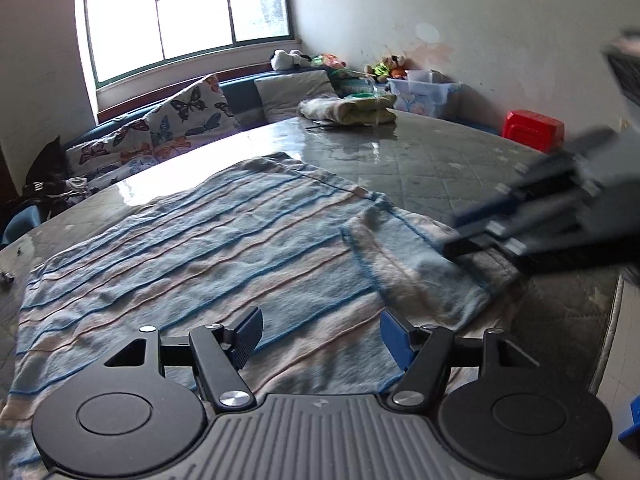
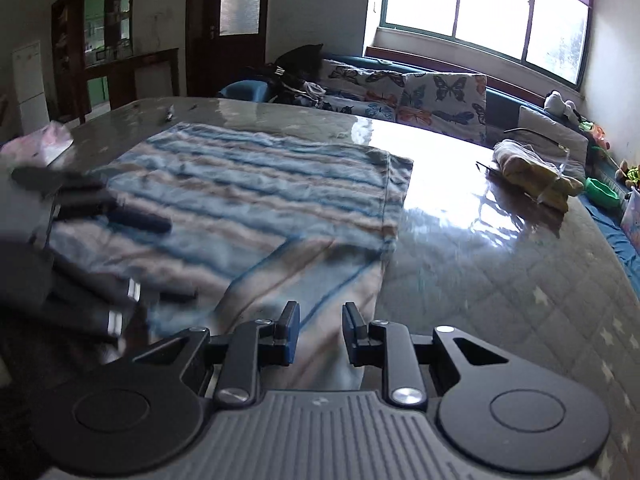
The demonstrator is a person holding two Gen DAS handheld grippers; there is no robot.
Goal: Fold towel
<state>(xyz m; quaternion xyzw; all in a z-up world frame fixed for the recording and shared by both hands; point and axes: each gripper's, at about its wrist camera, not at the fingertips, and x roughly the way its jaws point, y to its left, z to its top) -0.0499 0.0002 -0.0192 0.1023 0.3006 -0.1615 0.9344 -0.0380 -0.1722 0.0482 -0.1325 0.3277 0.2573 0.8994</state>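
Towel (image 1: 208, 240): striped blue and beige terry, spread on the mattress, which is wrapped in glossy plastic; one near corner (image 1: 420, 264) is flipped over onto the cloth.
Towel edges: far hem lies fairly straight; the near part runs under both cameras, so its near edge is out of sight.
Handling: judged soft, limp and light; it should drape and bunch, not hold a crease, and may slide on the slick plastic.
Where to hold: likely best at corners or along the hem, with a pinch through the full thickness; mid-cloth pinches would only raise a tent.
Left hand-held gripper (image 1: 320, 336): jaws wide apart, nothing between them, low over the near middle of the towel.
Right hand-held gripper (image 2: 320, 330): jaws parted with a narrow gap, towel visible between and below them; not clamped on cloth as far as can be seen. In the left view it is blurred, its tips at the flipped corner.
Mattress (image 1: 460, 160): grey, quilted, shiny with window glare.
Beyond: bundle of cloth (image 1: 348, 110) on the far side, well apart from the towel; butterfly pillows (image 1: 176, 124) past the mattress under the window (image 1: 188, 12).
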